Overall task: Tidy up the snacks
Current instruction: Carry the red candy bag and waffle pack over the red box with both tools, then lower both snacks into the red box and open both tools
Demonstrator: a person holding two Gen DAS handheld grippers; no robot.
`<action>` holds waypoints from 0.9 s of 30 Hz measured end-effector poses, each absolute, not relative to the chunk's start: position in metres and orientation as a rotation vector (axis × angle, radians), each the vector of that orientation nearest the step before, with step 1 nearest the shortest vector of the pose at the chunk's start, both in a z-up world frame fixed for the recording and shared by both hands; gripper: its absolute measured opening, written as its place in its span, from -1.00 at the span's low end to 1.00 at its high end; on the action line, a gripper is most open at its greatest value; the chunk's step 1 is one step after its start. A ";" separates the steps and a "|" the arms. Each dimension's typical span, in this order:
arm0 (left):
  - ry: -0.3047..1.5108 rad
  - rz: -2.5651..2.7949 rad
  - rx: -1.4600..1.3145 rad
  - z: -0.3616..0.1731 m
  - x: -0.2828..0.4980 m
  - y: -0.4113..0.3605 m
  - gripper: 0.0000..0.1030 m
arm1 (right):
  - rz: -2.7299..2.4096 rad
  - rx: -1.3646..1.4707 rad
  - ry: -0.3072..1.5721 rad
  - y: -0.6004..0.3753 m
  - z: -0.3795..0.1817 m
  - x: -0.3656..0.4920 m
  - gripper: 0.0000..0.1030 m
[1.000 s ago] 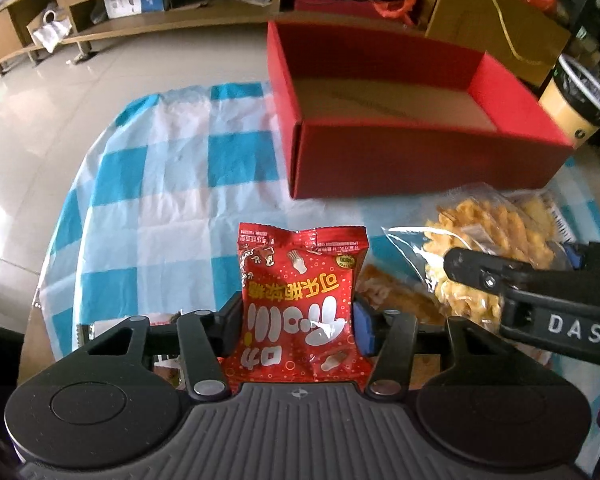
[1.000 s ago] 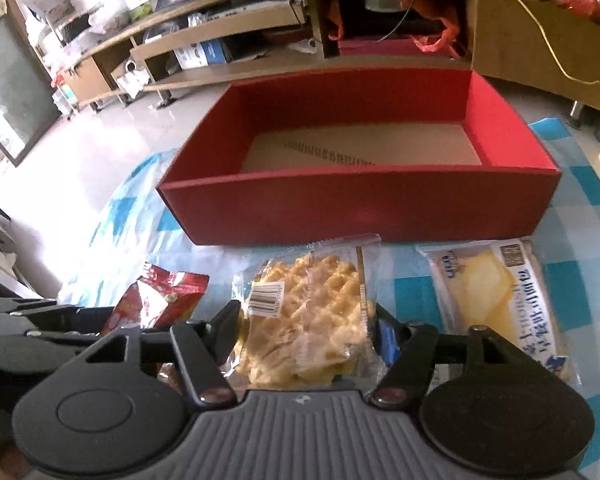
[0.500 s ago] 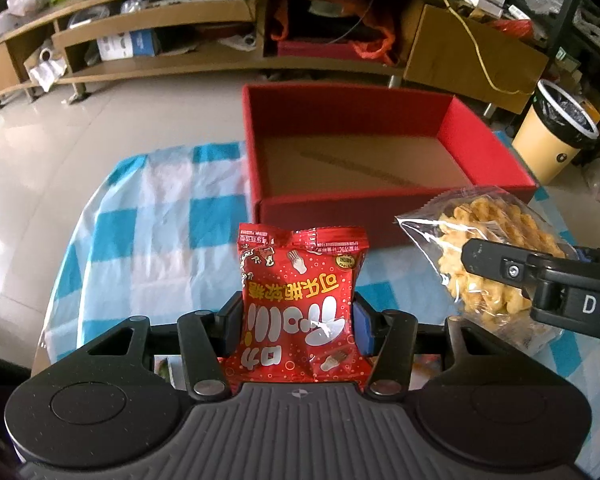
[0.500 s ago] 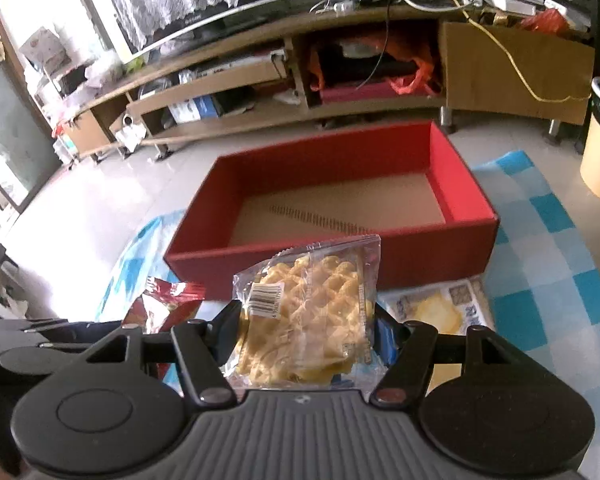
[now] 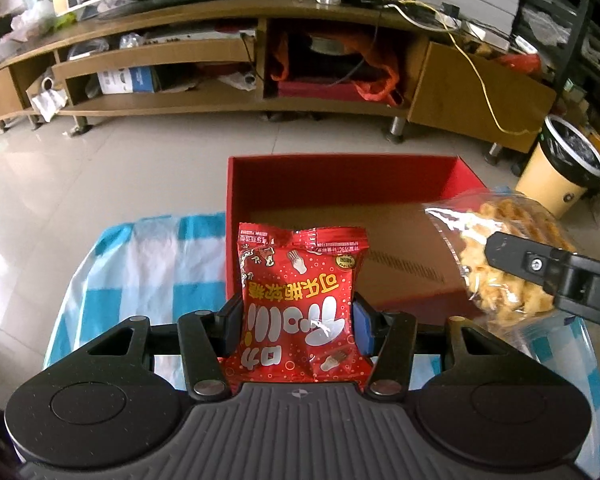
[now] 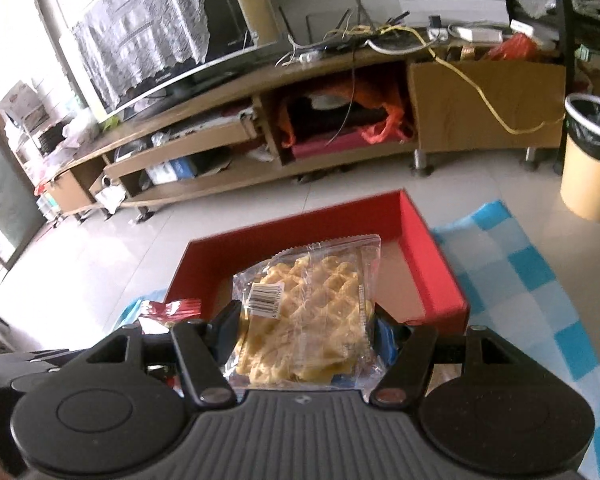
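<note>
My left gripper [image 5: 298,320] is shut on a red snack packet [image 5: 300,304] and holds it in the air in front of the red box [image 5: 340,178]. My right gripper [image 6: 306,328] is shut on a clear bag of yellow waffle snacks [image 6: 308,316], raised over the near side of the red box [image 6: 428,256]. The waffle bag [image 5: 496,256] and the right gripper's finger [image 5: 540,264] show at the right of the left wrist view. The red packet's top [image 6: 172,307] peeks in at the left of the right wrist view. The box's cardboard floor looks bare.
The box sits on a blue-and-white checked cloth [image 5: 140,264] over a small table, also seen in the right wrist view [image 6: 532,280]. Tiled floor lies beyond. A long wooden TV stand [image 5: 240,60] lines the back. A yellow bin [image 5: 556,172] stands at the right.
Both grippers have risen from the table with their packets and moved toward the box. The other snacks on the cloth have dropped out of view.
</note>
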State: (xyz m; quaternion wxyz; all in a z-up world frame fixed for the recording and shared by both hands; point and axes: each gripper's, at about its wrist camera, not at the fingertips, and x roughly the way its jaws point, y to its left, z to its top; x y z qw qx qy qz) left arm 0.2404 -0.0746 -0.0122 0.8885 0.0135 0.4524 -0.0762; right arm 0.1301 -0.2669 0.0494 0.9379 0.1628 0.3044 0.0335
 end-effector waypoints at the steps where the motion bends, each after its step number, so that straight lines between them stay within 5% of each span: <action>1: 0.938 -0.158 0.026 -0.012 0.243 -0.077 0.17 | 0.062 0.332 0.617 -0.269 0.050 0.135 0.19; 20: 0.957 -0.133 0.153 -0.074 0.302 -0.102 0.19 | -0.042 0.295 0.687 -0.277 -0.014 0.222 0.19; 27: 0.934 -0.145 0.178 -0.072 0.298 -0.105 0.44 | -0.059 0.252 0.721 -0.270 -0.019 0.229 0.28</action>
